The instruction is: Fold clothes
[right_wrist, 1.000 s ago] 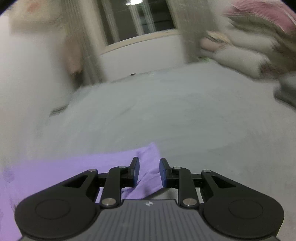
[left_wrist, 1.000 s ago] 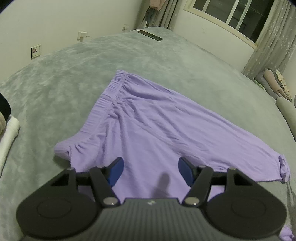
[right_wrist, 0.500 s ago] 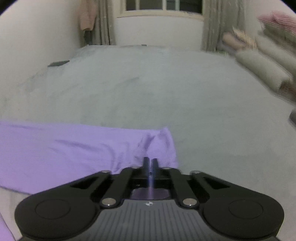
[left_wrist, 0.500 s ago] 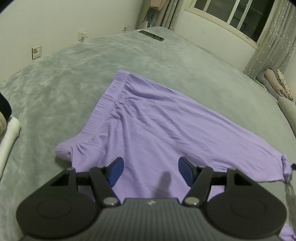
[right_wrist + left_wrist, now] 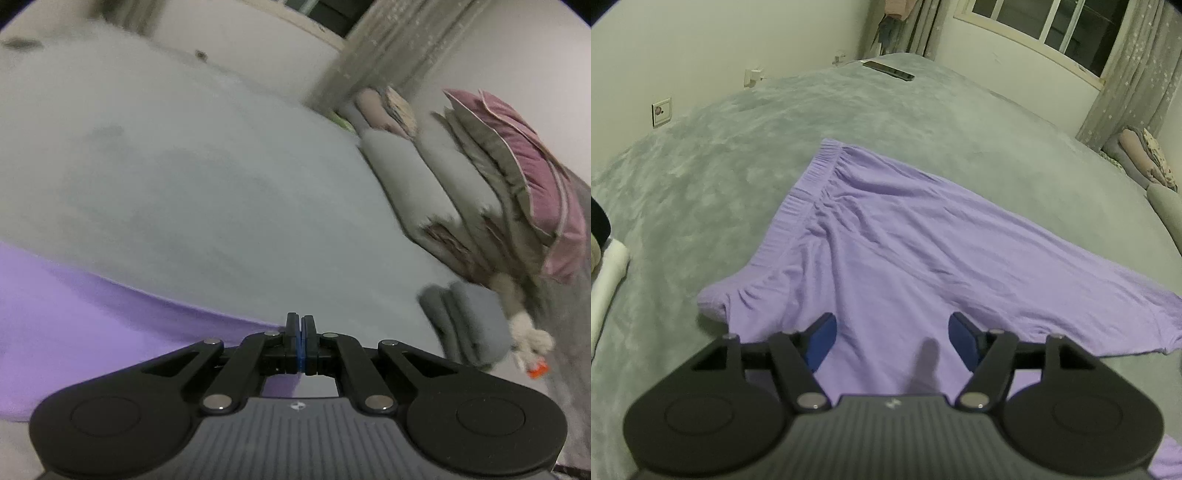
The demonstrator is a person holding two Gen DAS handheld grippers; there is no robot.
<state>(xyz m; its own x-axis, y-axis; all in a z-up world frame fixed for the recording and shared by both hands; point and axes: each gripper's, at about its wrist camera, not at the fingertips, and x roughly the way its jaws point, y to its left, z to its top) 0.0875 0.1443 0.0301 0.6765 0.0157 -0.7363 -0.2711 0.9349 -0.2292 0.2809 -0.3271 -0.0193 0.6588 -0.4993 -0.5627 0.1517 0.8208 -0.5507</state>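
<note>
The lilac trousers (image 5: 886, 258) lie spread on the grey bedspread (image 5: 720, 166), waistband at the far left, one leg running out to the right, and no fold shows in them yet. As far as these views go, the folding is only at its start: the whole garment is flat and single-layered, with some creases near the waistband.

The left gripper (image 5: 892, 341) hovers over the near edge of the trousers with its jaws standing wide and nothing between them.

The right gripper (image 5: 300, 345) has its jaws pressed together at the right-hand end of the lilac cloth; the fabric runs right up to the pads and shows beneath them, so it looks pinched on the leg hem, though the view is blurred.

What is left, by my reading, is nearly everything: carrying that leg end over, then halving the length.
</note>
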